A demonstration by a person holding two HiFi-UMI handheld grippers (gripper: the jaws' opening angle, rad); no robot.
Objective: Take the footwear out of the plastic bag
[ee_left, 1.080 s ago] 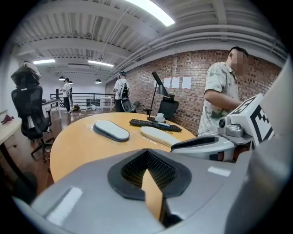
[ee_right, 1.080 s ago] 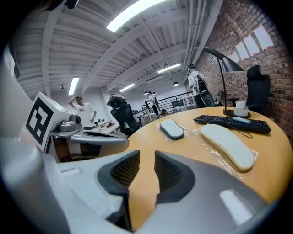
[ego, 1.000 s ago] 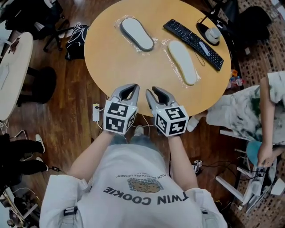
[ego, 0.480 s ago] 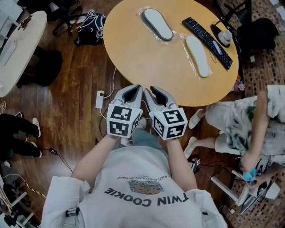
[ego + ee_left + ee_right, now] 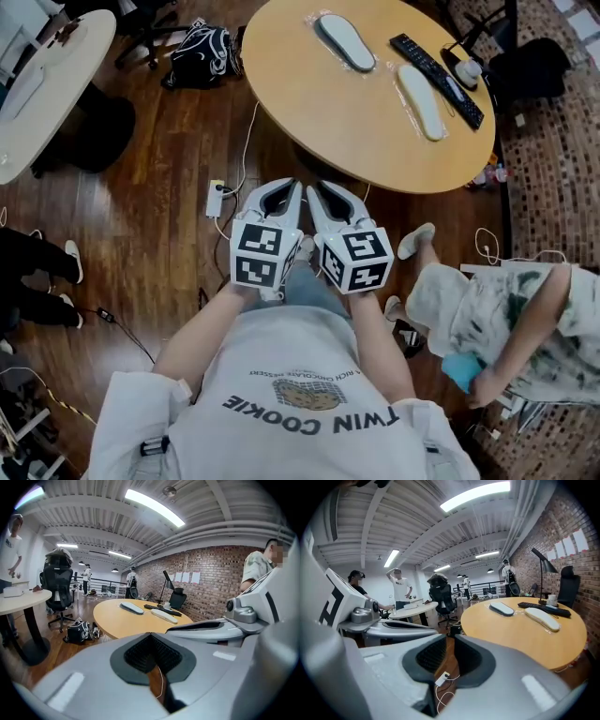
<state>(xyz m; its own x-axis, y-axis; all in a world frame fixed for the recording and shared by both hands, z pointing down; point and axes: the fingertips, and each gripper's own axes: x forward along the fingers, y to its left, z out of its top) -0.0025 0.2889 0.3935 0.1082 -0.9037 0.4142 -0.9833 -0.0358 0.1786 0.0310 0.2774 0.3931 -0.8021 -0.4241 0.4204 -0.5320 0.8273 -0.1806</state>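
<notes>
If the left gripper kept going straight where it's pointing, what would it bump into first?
Probably the wooden floor by the white cable, since the left gripper aims below the round table's top; depth is unclear.

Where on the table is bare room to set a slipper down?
The near-left half of the table is bare, up to the grey bagged slipper. Crowded far right: white bagged slipper, black remote, lamp base.
</notes>
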